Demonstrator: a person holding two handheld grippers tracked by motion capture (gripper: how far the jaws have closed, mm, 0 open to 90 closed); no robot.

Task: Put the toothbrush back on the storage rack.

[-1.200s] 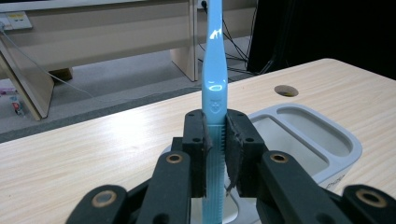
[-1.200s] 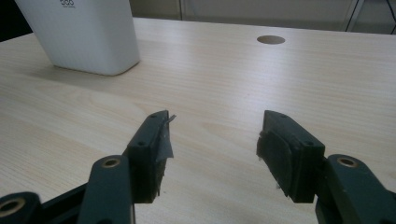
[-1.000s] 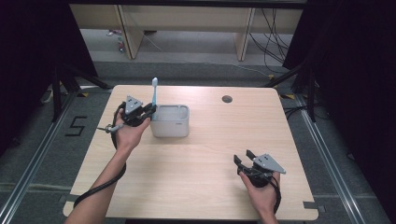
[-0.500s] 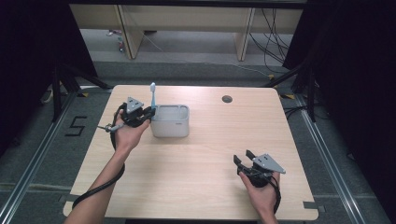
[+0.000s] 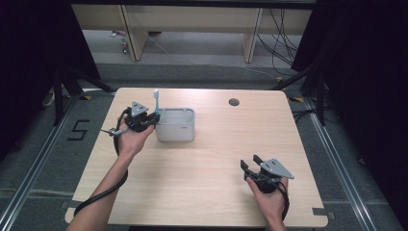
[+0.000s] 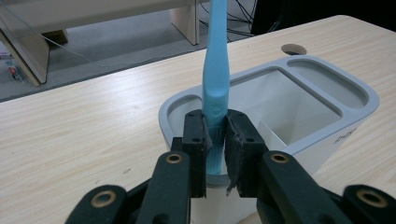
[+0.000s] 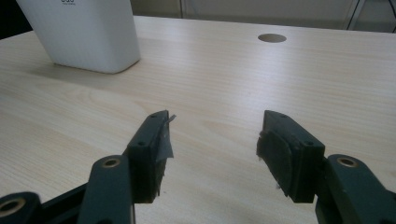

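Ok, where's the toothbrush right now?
The toothbrush stands upright in the left gripper, at the left end of the holder, on the table's far left.

Table (image 5: 202, 192): light wood top, rounded corners. Round cable hole (image 5: 234, 102) near its far edge, right of centre. Floor marking "5" (image 5: 79, 130) beyond the table's left edge. Wooden furniture legs (image 5: 133, 33) past the far edge. Loose black cables (image 5: 284, 33) on the floor toward the far right corner.

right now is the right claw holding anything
No, the right claw has its jaws spread apart over the bare table with nothing between them.
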